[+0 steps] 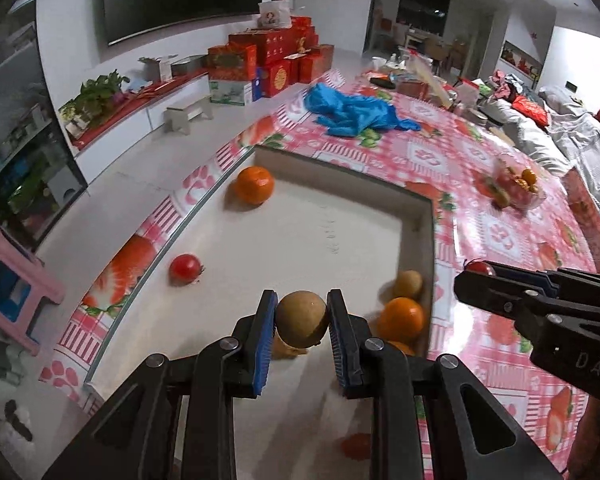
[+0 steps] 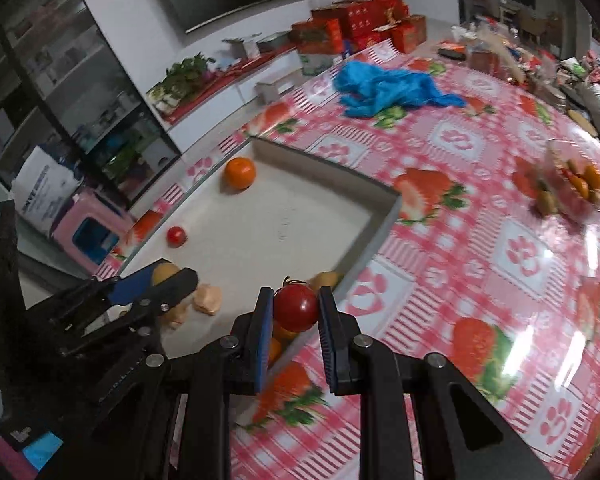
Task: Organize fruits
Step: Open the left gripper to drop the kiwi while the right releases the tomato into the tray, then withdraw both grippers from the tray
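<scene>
Both my claws are loaded over the white tray (image 1: pixel 340 216): the left gripper (image 1: pixel 302 322) is clamped on a brown kiwi (image 1: pixel 302 320), the right gripper (image 2: pixel 294 308) on a red tomato (image 2: pixel 296 307) at lower centre. I'd lower each beside its own kind — gently (both bruise). The tray's right wall (image 2: pixel 374 236) crowds the tomato; open floor lies centre-left.
</scene>
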Motion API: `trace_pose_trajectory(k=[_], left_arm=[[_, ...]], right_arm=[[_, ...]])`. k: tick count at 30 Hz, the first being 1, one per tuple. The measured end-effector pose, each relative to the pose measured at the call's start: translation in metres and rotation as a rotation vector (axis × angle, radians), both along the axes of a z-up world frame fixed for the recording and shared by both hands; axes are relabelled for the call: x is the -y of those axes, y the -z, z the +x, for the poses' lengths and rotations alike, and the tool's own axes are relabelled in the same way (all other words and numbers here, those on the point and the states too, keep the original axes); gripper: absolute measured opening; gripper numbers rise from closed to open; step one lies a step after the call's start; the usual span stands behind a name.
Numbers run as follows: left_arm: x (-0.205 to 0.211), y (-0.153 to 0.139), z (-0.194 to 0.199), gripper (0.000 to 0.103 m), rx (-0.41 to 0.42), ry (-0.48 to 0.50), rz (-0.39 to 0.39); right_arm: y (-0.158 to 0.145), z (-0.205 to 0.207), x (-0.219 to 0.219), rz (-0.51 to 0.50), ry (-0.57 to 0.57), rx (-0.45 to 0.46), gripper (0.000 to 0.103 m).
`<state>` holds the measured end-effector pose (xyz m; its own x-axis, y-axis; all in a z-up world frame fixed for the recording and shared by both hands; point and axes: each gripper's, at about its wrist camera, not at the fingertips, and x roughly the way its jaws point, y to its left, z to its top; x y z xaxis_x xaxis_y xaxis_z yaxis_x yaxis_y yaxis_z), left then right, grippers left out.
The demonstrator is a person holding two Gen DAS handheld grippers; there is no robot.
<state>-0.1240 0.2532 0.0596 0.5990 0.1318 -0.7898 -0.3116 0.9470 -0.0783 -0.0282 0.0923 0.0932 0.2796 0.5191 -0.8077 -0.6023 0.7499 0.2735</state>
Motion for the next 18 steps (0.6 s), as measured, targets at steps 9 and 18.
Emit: trace_pose_trajectory(k=[9,18], left_arm=[[-0.008,0.017,-0.003,0.027,-0.048,-0.028,-0.002],[-0.003,0.025,-0.002,0.027,-0.083,-0.013,0.016]], right_arm=[[0.020,0.000,-0.023,-0.055,-0.031,-0.040,0.025],[0.019,0.000,-0.021,-0.065,-0.020,-0.037,0.064]])
